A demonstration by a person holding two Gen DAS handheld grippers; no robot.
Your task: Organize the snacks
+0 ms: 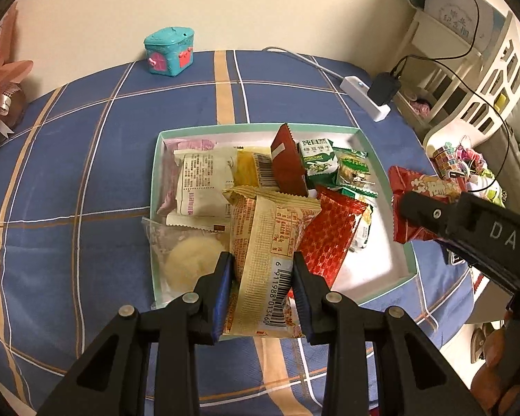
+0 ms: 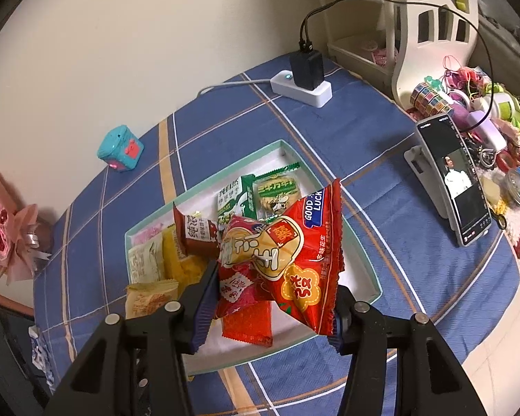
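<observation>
**Holding one snack in each gripper above the tray**

Holding a cream packet (image 1: pixel 260 263) with a barcode, my left gripper (image 1: pixel 262 286) is closed on it; both blue pads (image 1: pixel 223 291) press its sides. The packet hangs over the near part of the green-rimmed tray (image 1: pixel 404 242), which lies on the blue checked cloth (image 1: pixel 86 173).

My right gripper (image 2: pixel 272 306) clamps a red peanut bag (image 2: pixel 294 260) between its fingers, and the bag stands up over the tray's near right side. Perhaps a smaller red packet (image 2: pixel 237 291) is caught with it, but I cannot tell this surely, because the big bag covers it.

Inside the tray lie other snacks: a white packet (image 1: pixel 201 183) with small print, a yellow packet (image 1: pixel 246 170), a dark red sachet (image 1: pixel 287 163) leaning upright, two green biscuit packets (image 1: pixel 317 159), and a patterned red packet (image 1: pixel 329 235). A clear bag with a pale round cake (image 1: pixel 190 263) lies at the near left corner.

Well apart near the wall stand a turquoise toy box (image 1: pixel 170 52) and a white power strip (image 1: pixel 364 97).
</observation>
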